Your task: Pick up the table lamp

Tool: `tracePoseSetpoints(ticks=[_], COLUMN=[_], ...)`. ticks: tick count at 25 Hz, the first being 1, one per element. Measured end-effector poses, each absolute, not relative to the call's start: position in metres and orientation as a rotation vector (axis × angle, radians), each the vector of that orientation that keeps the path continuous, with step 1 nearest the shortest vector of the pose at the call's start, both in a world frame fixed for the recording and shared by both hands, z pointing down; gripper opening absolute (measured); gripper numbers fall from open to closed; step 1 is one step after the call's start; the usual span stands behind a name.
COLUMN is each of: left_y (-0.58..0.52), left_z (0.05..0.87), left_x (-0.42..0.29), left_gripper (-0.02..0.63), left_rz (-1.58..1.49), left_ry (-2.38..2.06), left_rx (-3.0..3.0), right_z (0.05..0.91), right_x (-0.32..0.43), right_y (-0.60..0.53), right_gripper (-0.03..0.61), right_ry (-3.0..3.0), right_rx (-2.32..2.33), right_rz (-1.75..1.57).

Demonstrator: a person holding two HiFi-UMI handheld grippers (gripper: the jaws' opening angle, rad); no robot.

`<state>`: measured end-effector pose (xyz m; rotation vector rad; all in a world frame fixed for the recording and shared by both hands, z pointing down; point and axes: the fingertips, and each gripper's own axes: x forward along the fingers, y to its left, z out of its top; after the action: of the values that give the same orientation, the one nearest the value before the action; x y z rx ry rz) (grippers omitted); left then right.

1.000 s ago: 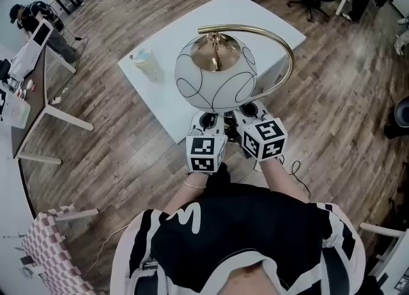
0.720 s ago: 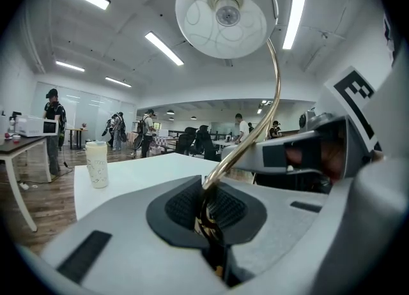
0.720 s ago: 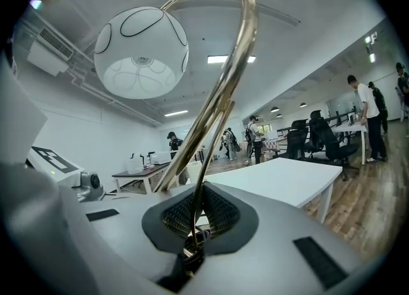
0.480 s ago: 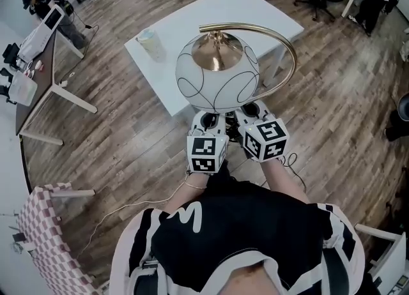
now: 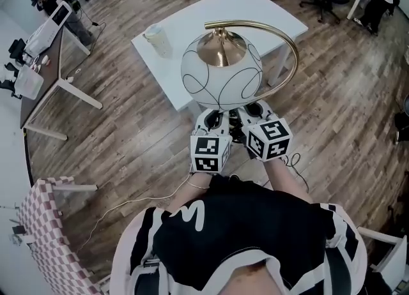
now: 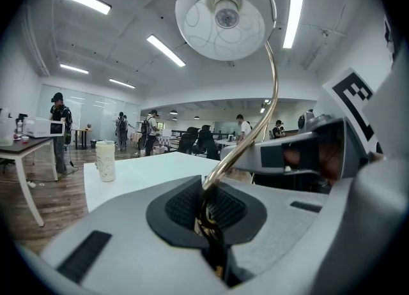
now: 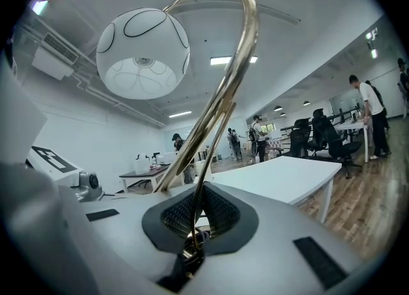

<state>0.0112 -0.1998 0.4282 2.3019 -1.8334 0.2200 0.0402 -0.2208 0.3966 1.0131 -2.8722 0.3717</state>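
Right now your left gripper (image 6: 211, 223) and right gripper (image 7: 192, 226) are both clamped tight, low on the brass stem of 1 lamp (image 5: 222, 73). It stands upright, its stem arching up and over to the globe shade, held before you beside 1 white table (image 5: 192, 29) bearing 1 cup (image 5: 157, 39).

Head view: I look steeply down from above my own torso, with the table lamp (image 5: 222, 73) right under the lens and the floor far below. Left gripper view sits low behind its jaws, facing forward and up the lamp's stem, very close. Right gripper view, same setup. All three share the lamp and white table (image 5: 255, 6); head and left also share the cup (image 5: 157, 39).
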Motion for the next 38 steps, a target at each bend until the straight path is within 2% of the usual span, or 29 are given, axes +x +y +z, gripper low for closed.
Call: tracePoseSetpoints(ticks=[13,38], left_y=[-0.145,0.102], left_z=[0.424,0.427], left_x=[-0.007,-0.026], left_gripper=[0.014,0.014], left_rz=[0.215,0.241], left_ry=[-1.836,-1.738], left_rx=[2.318,2.366], right_z=[0.392,0.397], right_x=[0.022,0.004], right_y=[-0.166,0.082], right_gripper=[0.016,0.017], right_ry=[-2.879,-2.842], right_rx=[1.004,1.101], right_rz=[0.366,0.416])
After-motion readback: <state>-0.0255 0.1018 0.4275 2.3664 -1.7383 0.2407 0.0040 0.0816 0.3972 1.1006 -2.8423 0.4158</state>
